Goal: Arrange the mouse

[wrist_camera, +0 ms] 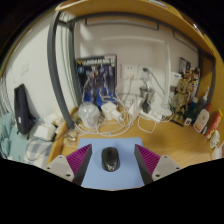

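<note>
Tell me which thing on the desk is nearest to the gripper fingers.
The black mouse: it lies on the light blue mat between the open fingers of the gripper; the white cables and other clutter lie beyond them.

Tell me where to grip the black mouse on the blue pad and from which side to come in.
Grip the mouse across its two long flanks, probably near the middle, coming straight ahead from its near end. It lies flat on the blue mouse pad, lengthwise along the gripper, whose open fingers already stand at either side with gaps.

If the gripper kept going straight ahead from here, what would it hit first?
The mouse, which sits on the mat between the open jaws of the gripper, with gaps either side; depth is hard to judge.
</note>
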Tool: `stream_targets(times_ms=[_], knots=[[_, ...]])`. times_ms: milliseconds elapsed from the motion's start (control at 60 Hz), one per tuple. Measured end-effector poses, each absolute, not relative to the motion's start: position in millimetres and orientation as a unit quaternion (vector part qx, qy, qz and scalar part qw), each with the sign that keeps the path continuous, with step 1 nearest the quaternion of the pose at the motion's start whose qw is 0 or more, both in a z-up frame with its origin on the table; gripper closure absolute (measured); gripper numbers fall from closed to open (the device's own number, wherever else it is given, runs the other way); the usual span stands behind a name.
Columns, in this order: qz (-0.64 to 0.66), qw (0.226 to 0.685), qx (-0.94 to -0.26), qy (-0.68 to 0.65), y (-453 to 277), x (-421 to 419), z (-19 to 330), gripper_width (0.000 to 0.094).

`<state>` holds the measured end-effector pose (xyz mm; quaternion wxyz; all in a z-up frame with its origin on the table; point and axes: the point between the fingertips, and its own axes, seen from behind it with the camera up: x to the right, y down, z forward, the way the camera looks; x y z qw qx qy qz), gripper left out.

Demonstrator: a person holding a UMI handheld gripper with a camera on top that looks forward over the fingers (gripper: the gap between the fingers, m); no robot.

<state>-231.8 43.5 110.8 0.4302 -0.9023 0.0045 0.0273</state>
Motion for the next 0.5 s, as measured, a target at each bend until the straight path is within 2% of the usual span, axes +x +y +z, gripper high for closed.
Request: stream_targets(times_ms=[133,267,400,500], knots=[[0.033,0.455,-0.890,0.011,19,-207,196,0.0085],[0.027,0.477,-0.878,0.014,-15,-171,260,0.0086],[0.025,0.492,-0.870,0.016,-49,-133,296,0.0084],[0.032,0.491,-0.870,0.021,-71,-104,305,0.0082]])
